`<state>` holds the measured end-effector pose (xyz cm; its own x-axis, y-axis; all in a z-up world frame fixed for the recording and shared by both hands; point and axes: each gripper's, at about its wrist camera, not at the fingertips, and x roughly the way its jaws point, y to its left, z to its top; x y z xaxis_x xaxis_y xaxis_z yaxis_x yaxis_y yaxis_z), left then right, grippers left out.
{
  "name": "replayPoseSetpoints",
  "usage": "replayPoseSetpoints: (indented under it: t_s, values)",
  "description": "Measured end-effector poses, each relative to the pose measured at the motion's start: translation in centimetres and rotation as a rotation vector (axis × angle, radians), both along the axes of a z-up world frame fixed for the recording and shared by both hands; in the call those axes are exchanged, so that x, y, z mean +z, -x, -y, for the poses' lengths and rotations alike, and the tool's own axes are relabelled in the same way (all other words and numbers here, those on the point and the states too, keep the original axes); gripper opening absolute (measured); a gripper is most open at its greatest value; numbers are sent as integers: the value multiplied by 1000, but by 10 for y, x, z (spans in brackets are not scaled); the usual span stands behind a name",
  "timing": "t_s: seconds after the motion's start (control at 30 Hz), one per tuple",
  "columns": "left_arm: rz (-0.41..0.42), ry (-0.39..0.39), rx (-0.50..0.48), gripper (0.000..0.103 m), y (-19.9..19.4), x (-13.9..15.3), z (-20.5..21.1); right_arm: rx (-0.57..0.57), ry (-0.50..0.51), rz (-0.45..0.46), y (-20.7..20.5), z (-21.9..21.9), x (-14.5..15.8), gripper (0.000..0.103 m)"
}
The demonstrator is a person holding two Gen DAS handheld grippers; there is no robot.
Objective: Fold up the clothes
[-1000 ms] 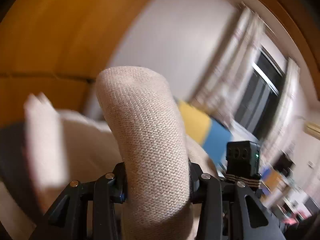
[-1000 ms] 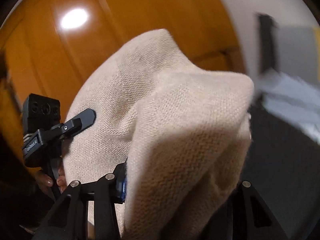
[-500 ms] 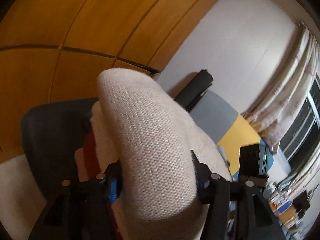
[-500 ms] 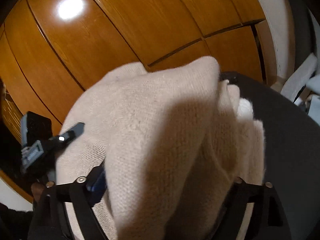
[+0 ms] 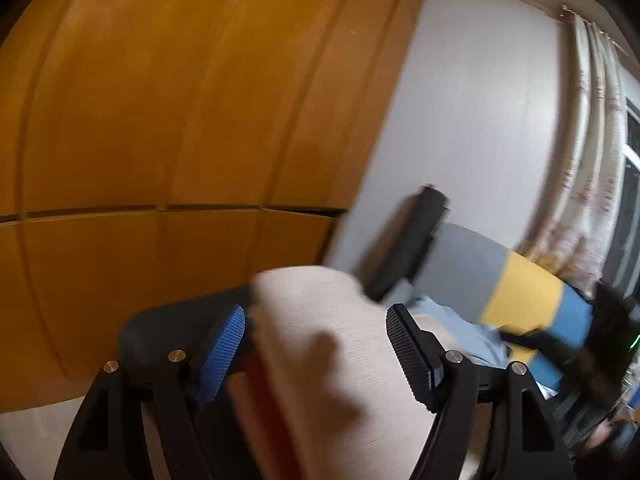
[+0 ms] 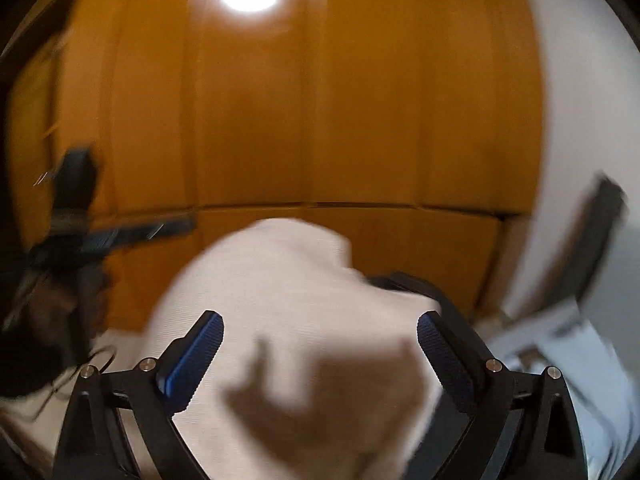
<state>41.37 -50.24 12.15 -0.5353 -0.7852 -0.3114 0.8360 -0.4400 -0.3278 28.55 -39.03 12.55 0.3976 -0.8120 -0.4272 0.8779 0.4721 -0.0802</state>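
A folded beige knit sweater (image 5: 320, 344) lies on a dark chair seat (image 5: 168, 332), on top of a red garment (image 5: 264, 412). My left gripper (image 5: 316, 344) is open, its blue pads on either side of the sweater and clear of it. In the right wrist view the same sweater (image 6: 304, 320) lies ahead of my right gripper (image 6: 320, 344), which is open and empty. The left gripper (image 6: 120, 236) shows blurred at the left of that view. Both views are motion-blurred.
Orange wooden wardrobe doors (image 5: 180, 120) stand right behind the chair. A white wall (image 5: 460, 140) is to the right, with curtains (image 5: 592, 160). A grey, yellow and blue cloth (image 5: 532, 304) and a black roll (image 5: 412, 248) lie to the right.
Both grippers held the sweater up half a second ago; they have opened, let it go onto the chair pile, and pulled back.
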Motion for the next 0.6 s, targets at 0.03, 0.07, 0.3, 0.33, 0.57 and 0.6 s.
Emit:
replayPoseSetpoints:
  t_s: [0.03, 0.07, 0.3, 0.33, 0.57, 0.6]
  values:
    - [0, 4, -46, 75, 13, 0, 4, 18, -33, -33, -8, 10, -10, 98]
    - [43, -32, -55, 75, 29, -5, 12, 29, -67, -65, -15, 20, -20, 98]
    - [102, -330, -109, 96, 82, -66, 75, -127, -249, 107, 32, 67, -102, 103]
    - [103, -319, -98, 98, 86, -62, 72, -140, -250, 127, 35, 65, -104, 103]
    - [197, -86, 126, 84, 82, -17, 28, -226, -209, 168, 36, 47, -81, 103]
    - [214, -43, 178, 83, 76, -12, 14, -235, -188, 171, 35, 40, -75, 103]
